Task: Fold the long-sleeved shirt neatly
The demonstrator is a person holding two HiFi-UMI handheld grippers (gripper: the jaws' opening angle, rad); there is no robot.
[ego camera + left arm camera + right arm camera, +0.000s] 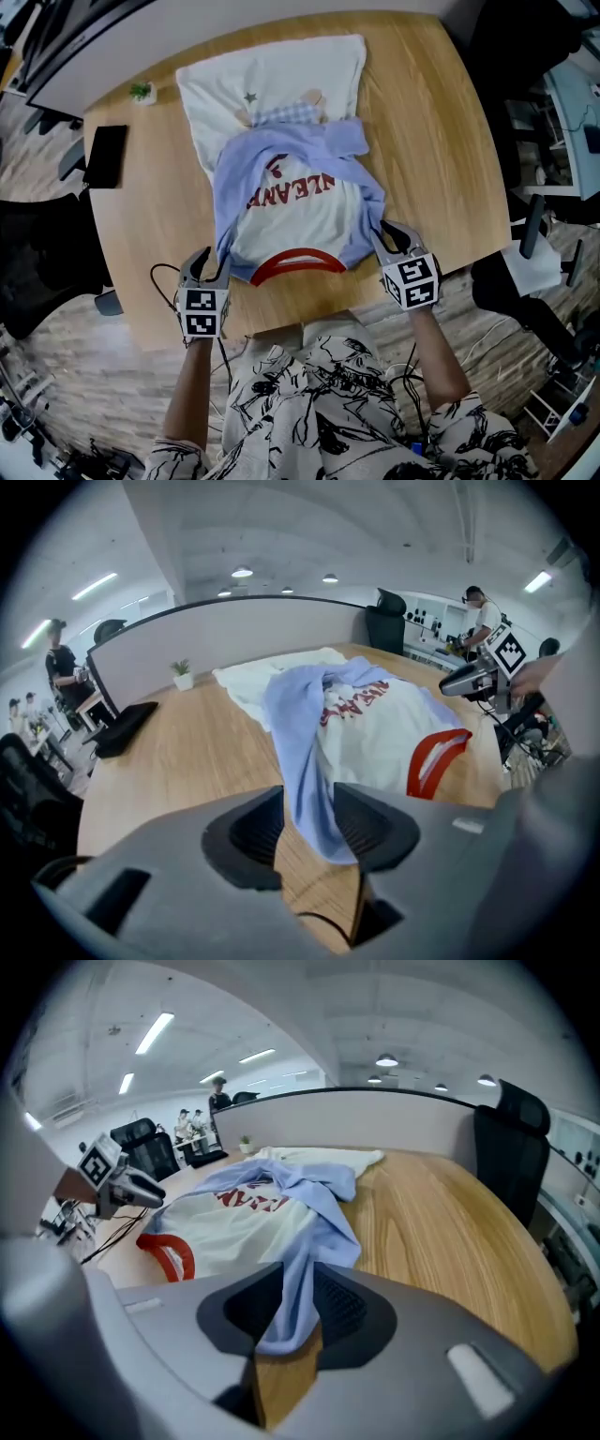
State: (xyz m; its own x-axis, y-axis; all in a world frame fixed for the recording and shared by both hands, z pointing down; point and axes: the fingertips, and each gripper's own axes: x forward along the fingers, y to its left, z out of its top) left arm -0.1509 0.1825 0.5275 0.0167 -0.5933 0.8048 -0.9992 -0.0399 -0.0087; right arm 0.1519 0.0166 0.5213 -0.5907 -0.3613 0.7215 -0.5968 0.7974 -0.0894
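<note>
loosely, shirt (302, 214) between left claw (208, 266), right claw (394, 240)

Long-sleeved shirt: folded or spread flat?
Partly folded. The blue sleeves are drawn in over the white front of the long-sleeved shirt; the body is not doubled over, and the red collar lies exposed at the near edge.

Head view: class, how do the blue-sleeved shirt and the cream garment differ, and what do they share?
The blue-sleeved shirt has red lettering and a red collar; the cream garment shows a star and a checked patch. The shirt is bunched, sleeves across its body; the cream garment lies spread flat, partly under the shirt. Both rest on the wooden table.
</note>
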